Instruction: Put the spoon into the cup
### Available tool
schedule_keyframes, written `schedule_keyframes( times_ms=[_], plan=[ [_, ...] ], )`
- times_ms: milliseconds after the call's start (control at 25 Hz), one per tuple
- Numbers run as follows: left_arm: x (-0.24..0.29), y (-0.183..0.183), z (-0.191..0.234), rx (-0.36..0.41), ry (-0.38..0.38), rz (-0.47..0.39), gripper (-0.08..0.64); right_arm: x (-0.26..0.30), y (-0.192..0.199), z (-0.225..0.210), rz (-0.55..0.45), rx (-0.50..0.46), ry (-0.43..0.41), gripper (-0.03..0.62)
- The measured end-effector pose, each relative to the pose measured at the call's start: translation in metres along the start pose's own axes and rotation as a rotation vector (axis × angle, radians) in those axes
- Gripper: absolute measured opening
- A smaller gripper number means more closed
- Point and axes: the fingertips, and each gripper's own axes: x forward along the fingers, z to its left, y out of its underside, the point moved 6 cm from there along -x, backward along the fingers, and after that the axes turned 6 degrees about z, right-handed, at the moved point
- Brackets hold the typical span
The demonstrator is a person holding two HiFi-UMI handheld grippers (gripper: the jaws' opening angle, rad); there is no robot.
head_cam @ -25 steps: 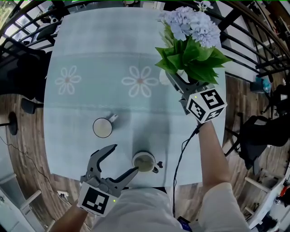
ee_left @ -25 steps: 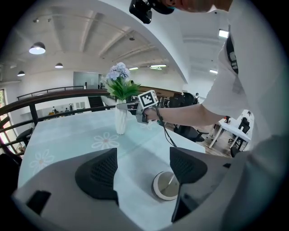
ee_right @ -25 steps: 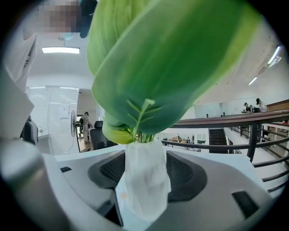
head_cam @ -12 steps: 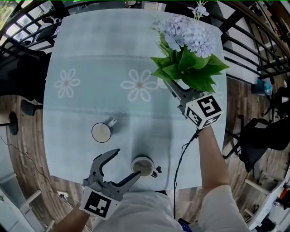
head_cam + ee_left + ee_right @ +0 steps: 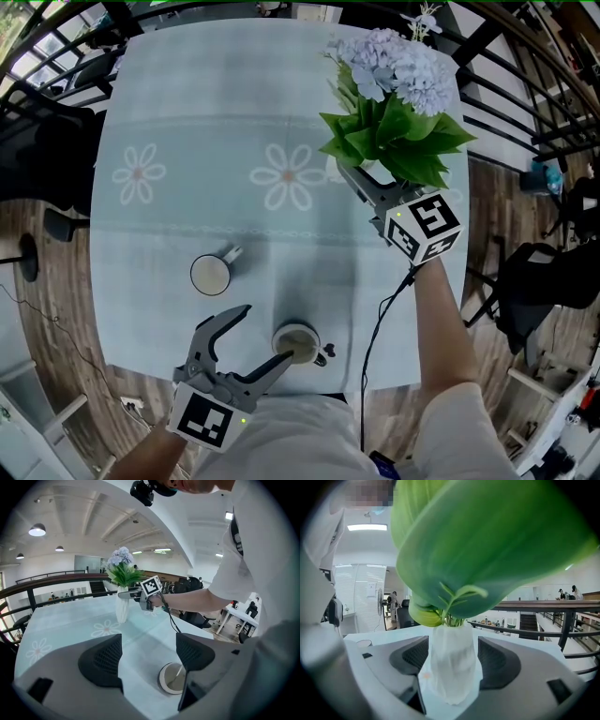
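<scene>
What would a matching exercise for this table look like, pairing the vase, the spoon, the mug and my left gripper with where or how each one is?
Things: 1 vase; 2 spoon; 3 mug; 4 left gripper.
States: A jaws apart, gripping nothing; B holds purple flowers; C leans inside the cup by the cloth's near edge; D stands on the cloth, left of and beyond that cup.
Pairs: 1-B, 2-C, 3-D, 4-A.
</scene>
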Motion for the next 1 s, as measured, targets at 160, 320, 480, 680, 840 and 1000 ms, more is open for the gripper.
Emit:
schedule_keyframes(
  times_ms=[160,320,480,680,840,1000],
  plan=[
    [-0.001,0.002,0.000,-0.004,-0.003,0.006,0.379,-0.005,-0.001,0.000,-0.006,0.005,0.009,0.328],
    [-0.005,0.002,-0.001,-0.010,-0.007,0.000,0.378,-0.015,0.003,0.002,0.013,0.003,0.020,0.333],
    [-0.014,0.007,0.001,-0.021,-0.025,0.001,0.379,-0.054,0.025,0.006,0.079,0.044,0.056,0.333],
    [-0.030,0.040,0.025,0.035,-0.100,0.116,0.379,-0.147,0.076,0.033,0.231,0.186,0.126,0.333],
    [-0.053,0.050,0.047,0.039,-0.099,0.123,0.379,-0.205,0.106,0.093,0.408,0.240,0.096,0.328],
    [-0.065,0.057,0.035,0.093,0.070,0.081,0.377,-0.225,0.099,0.179,0.441,0.360,0.038,0.272]
  ],
)
